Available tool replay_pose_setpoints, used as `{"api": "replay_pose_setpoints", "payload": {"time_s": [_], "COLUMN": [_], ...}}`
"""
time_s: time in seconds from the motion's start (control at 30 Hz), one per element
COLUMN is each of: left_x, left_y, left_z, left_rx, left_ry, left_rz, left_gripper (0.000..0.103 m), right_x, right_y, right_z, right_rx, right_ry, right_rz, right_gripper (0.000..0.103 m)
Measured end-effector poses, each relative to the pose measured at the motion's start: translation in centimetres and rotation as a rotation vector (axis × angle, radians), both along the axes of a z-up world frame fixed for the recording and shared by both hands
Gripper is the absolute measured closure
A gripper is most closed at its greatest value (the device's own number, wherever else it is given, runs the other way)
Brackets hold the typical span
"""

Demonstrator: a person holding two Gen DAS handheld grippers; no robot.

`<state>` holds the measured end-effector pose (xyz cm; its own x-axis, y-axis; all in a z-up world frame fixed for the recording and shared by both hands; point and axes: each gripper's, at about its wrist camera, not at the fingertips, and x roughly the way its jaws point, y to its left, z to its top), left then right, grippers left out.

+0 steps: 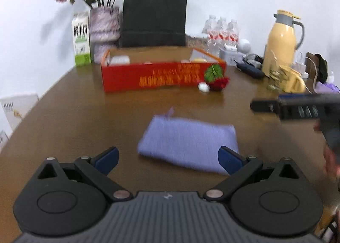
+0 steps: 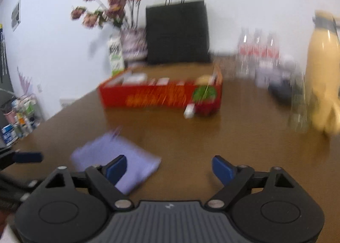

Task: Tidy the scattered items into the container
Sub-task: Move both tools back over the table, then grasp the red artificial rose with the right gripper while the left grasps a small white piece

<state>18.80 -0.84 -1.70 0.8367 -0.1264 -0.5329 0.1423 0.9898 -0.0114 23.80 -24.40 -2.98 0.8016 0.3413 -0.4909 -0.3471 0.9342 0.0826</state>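
Note:
A folded lilac cloth (image 1: 188, 143) lies flat on the brown table, just ahead of my left gripper (image 1: 167, 160), whose blue pads stand wide apart with nothing between them. The same cloth (image 2: 114, 157) shows at lower left in the right wrist view, partly behind the left pad of my right gripper (image 2: 170, 169), which is open and empty over bare wood. A red open box (image 1: 163, 72) with several small items inside stands further back. Against its front right corner rest a small white item (image 1: 203, 87) and a red flower-like piece (image 1: 220, 83). The right gripper's side (image 1: 297, 109) enters the left wrist view.
Behind the box stand a black paper bag (image 1: 154, 16), a vase of dried flowers (image 1: 104, 23), a milk carton (image 1: 81, 40), water bottles (image 1: 222, 32) and a yellow thermos jug (image 1: 282, 40). Clutter fills the right rear of the table (image 1: 74, 115). Its left edge runs diagonally.

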Motion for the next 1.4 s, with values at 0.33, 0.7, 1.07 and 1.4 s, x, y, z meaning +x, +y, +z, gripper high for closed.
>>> {"api": "replay_pose_setpoints", "payload": {"time_s": [0.33,0.7,1.07,1.4], "left_x": [10.4,18.7,24.7,19.4], "left_y": [-1.6,-8.7,-12.8,-9.0], "left_z": [1.9,-0.7,-2.5,1.1], "left_rx": [0.059,0.133,0.139,0.033], "left_ry": [-0.010,0.137,0.159,0.082], "left_rz": [0.011,-0.113,-0.128,-0.074], "left_gripper": [0.015,0.051,0.078,0.102], "right_x": [18.5,18.5,16.3,15.4], "right_y": [1.5,-2.8,-6.2,-5.2], "right_z": [-1.0,-2.1,-2.6,-1.9], "right_rx": [-0.005,0.034,0.156,0.121], "right_ry": [0.035,0.101,0.092,0.045], "right_rz": [-0.083,-0.024,-0.035,-0.019], "right_gripper": [0.015,0.070,0.070,0.070]}}
